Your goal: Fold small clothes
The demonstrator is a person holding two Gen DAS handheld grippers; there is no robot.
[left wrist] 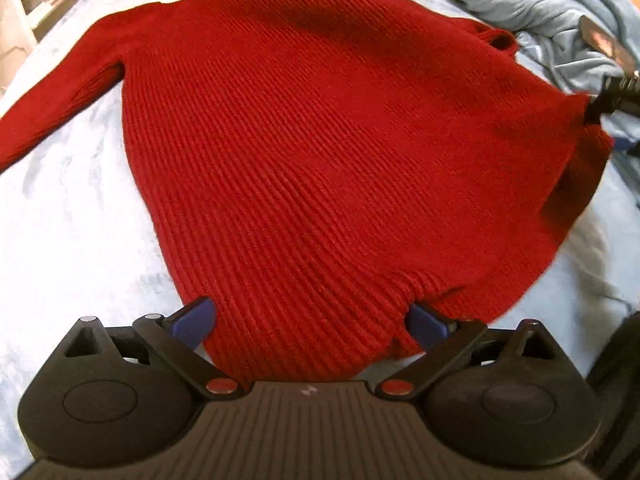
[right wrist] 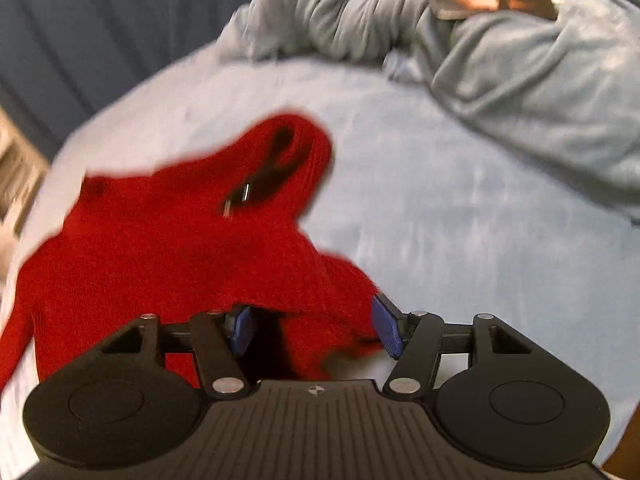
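Red sweater [left wrist: 320,152] is lying flat on the pale blue bed sheet [left wrist: 68,216], collar towards the far edge, hem at the near edge, long axis running away from both grippers. On the left, the left gripper [left wrist: 310,326] is hovering with fingers spread wide over the hem's left corner, pinching nothing. Over to the right, the right gripper [right wrist: 314,330] is standing spread too, the hem's right corner lying loosely between its pads, unpinched.
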